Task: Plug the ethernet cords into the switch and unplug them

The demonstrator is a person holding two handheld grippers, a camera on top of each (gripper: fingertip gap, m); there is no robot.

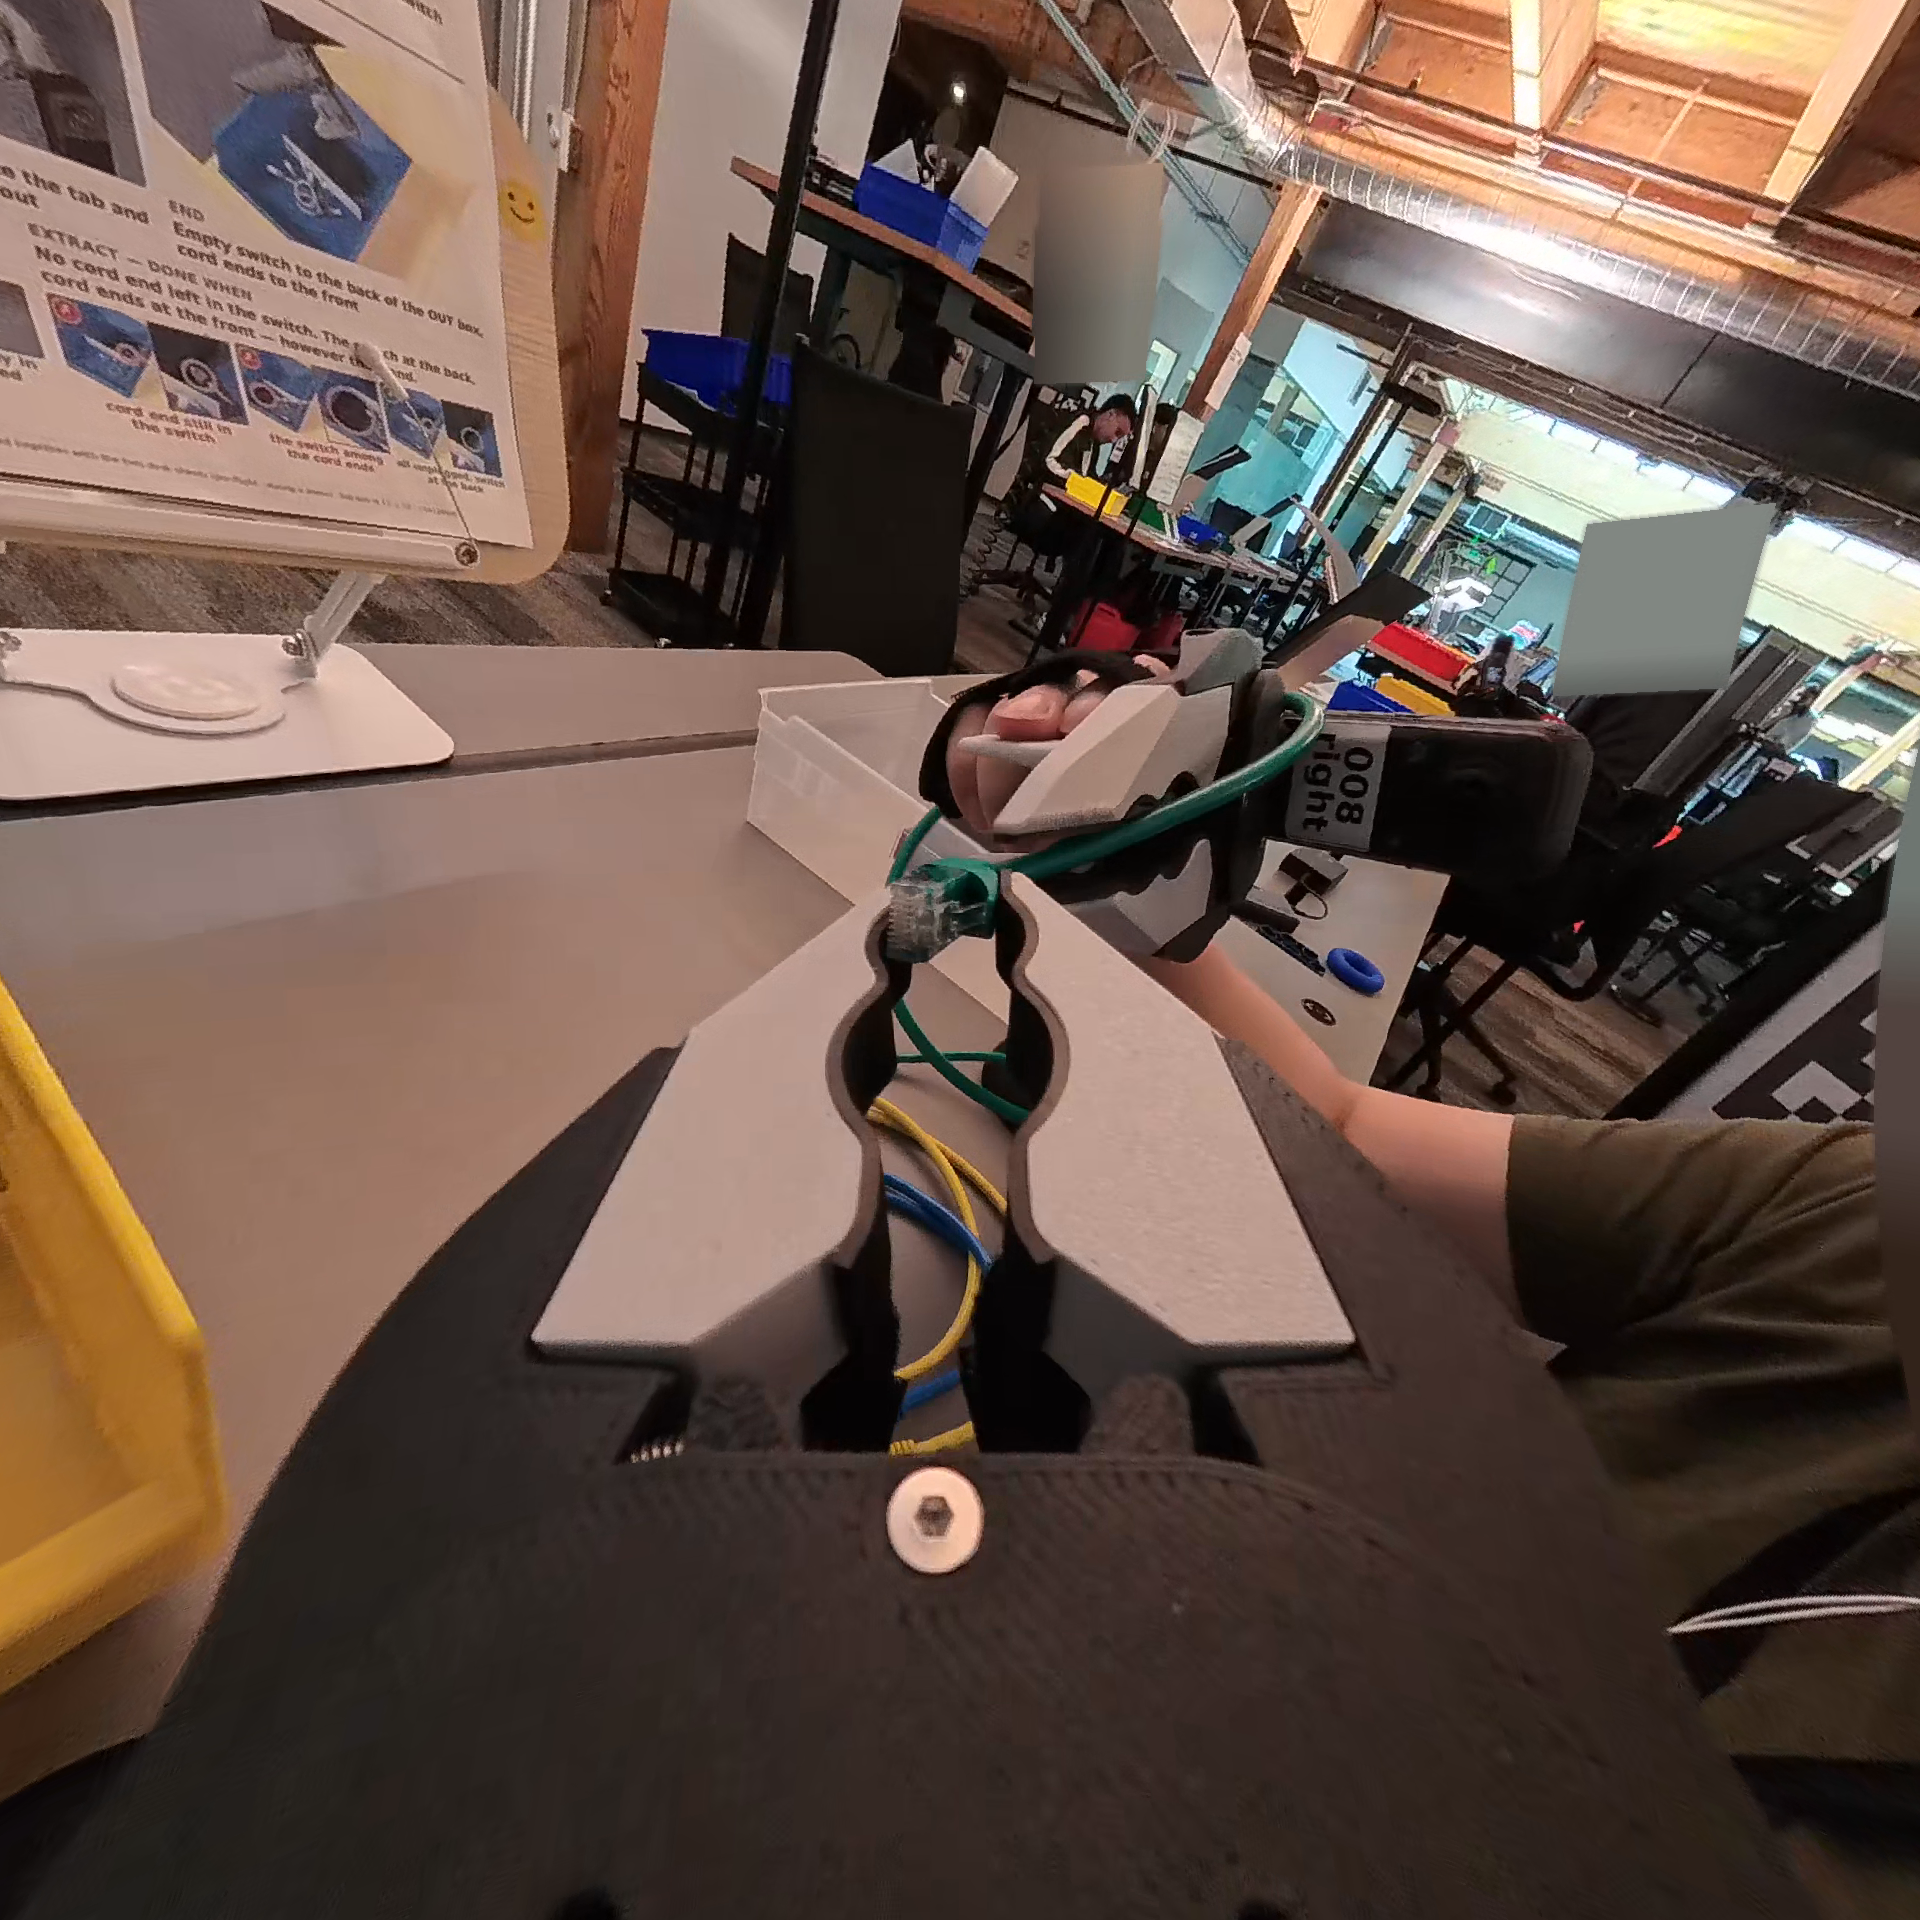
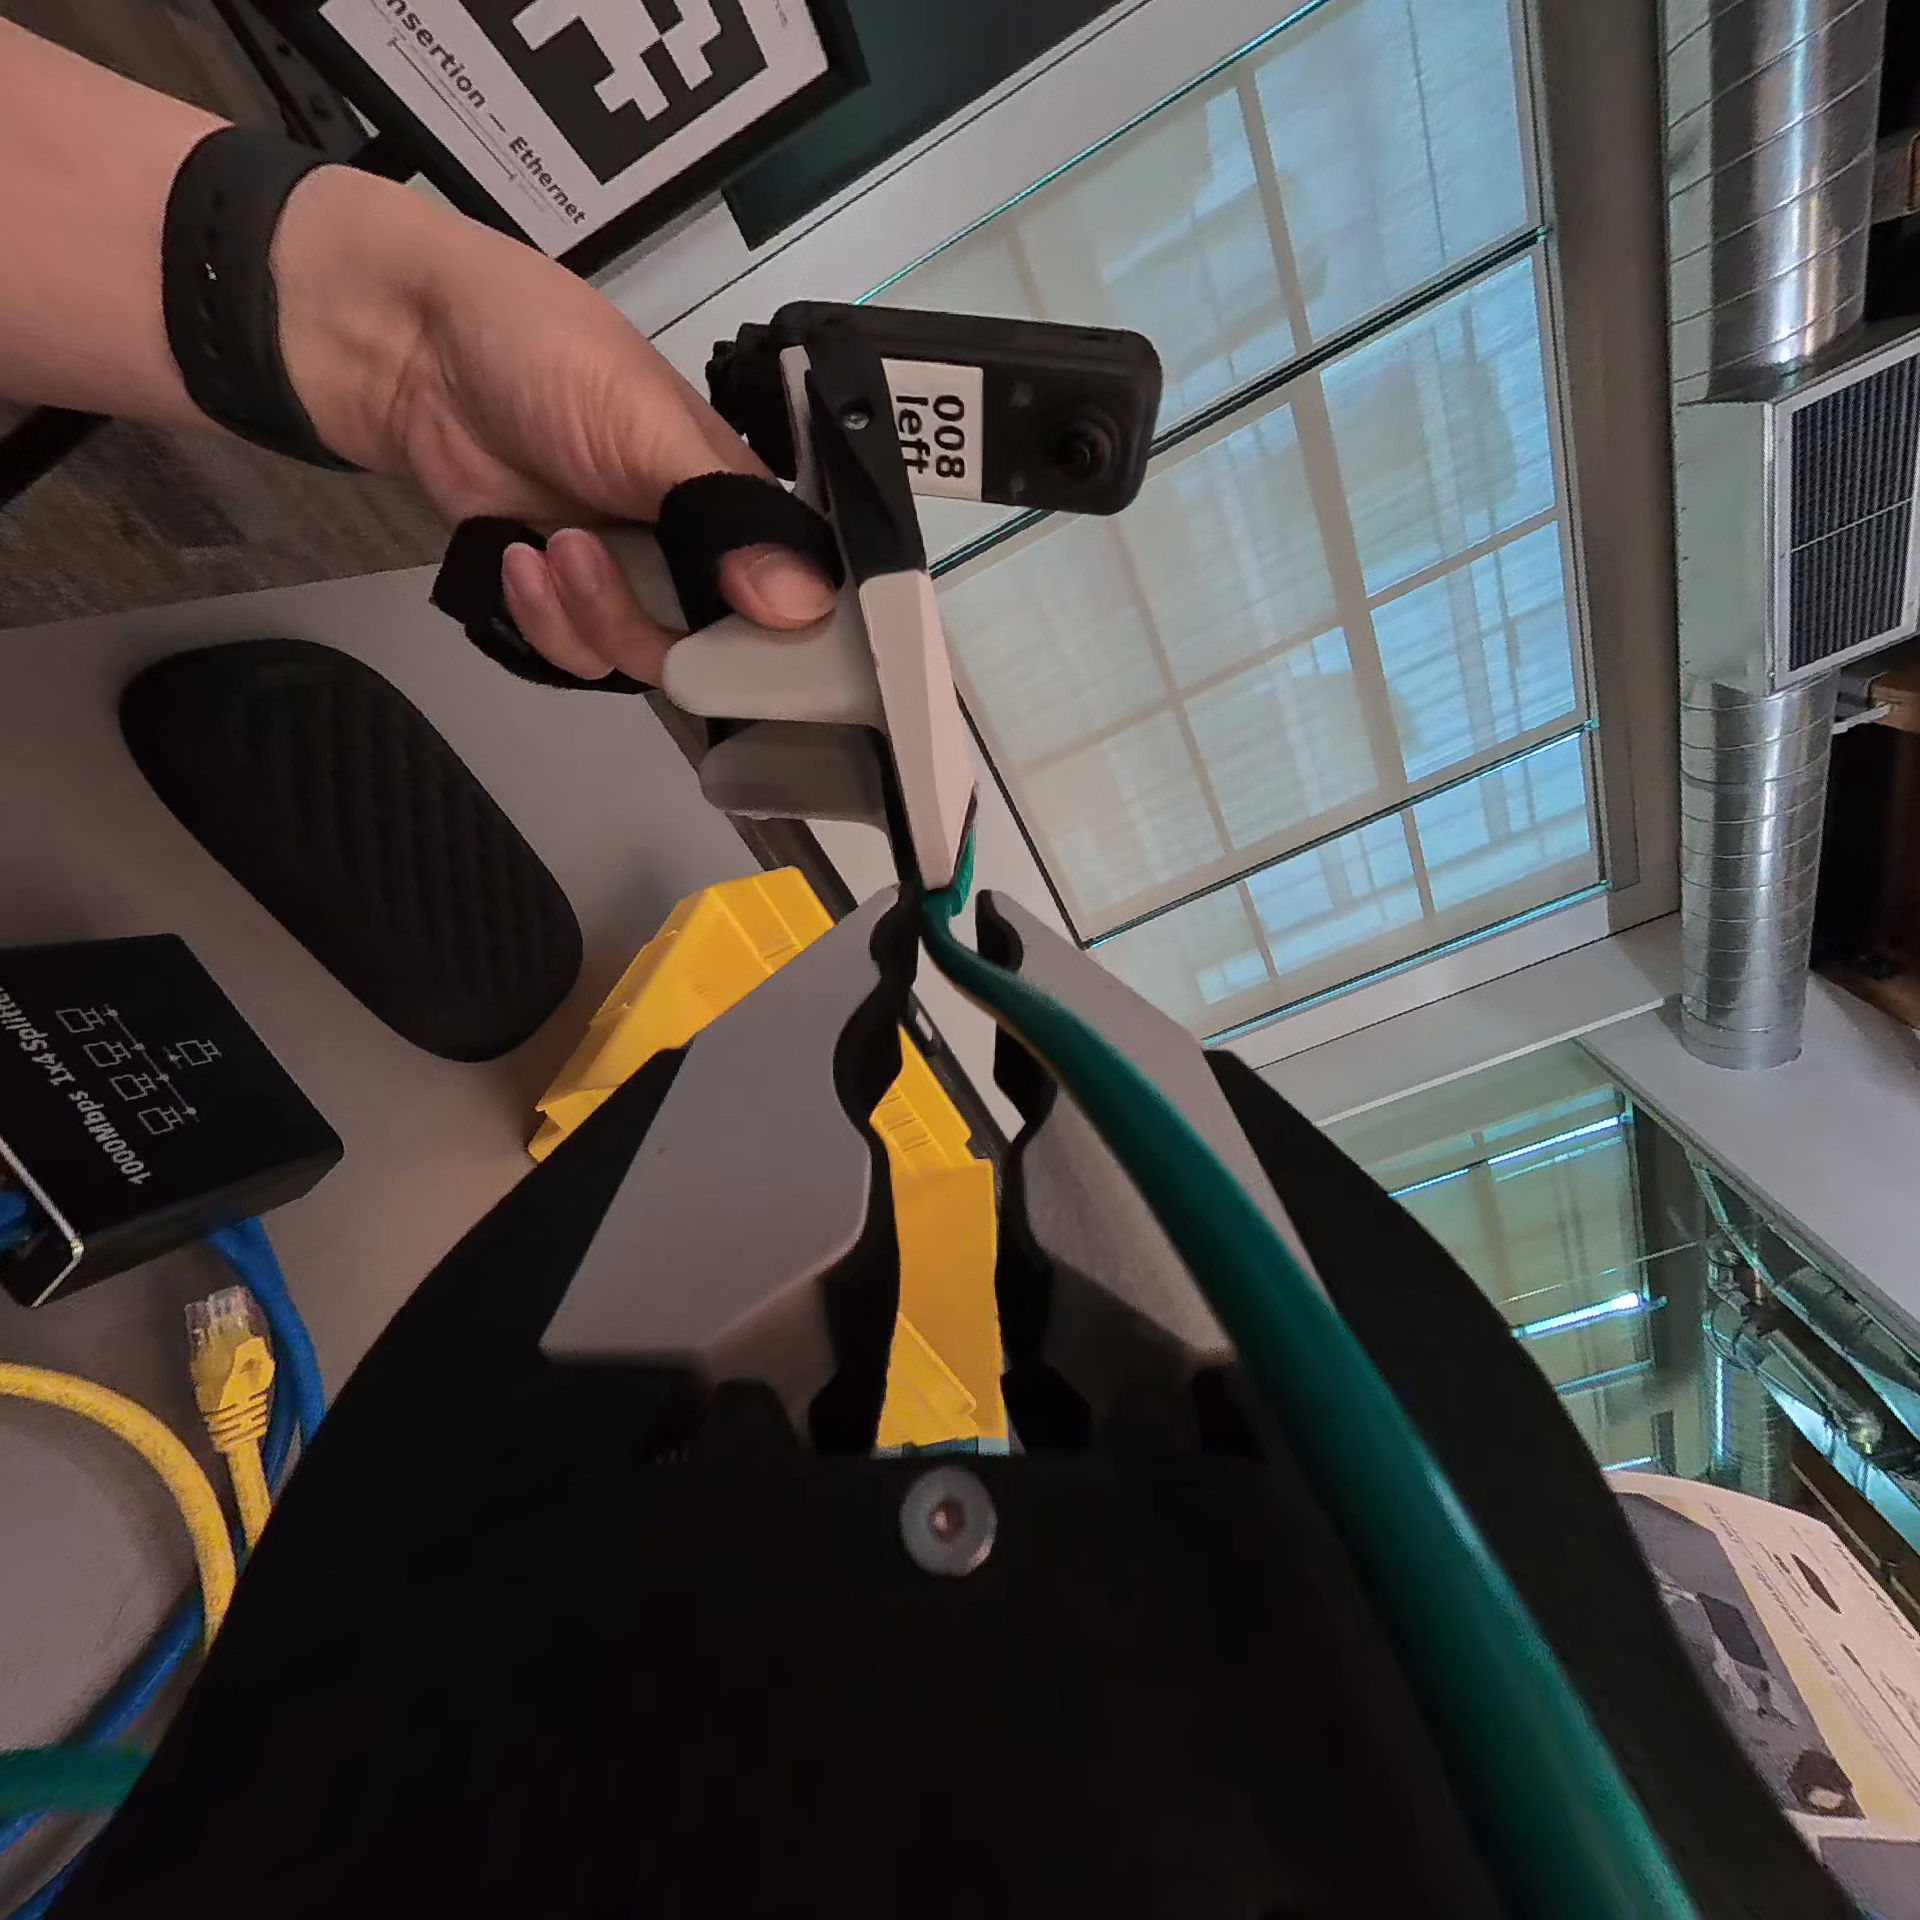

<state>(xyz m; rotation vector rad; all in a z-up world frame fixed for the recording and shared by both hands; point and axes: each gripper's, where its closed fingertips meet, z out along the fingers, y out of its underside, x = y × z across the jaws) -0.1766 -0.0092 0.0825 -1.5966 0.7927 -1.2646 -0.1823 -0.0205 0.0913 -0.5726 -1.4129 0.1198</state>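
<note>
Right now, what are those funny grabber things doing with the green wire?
A person holds a grabber in each hand. The left gripper pinches the clear plug of the green ethernet cord, lifted up off the table. The right gripper is up there too, with the green cord running between its fingers. The black switch sits on the table with a blue cord plugged in. A yellow cord's plug lies loose beside it.
</note>
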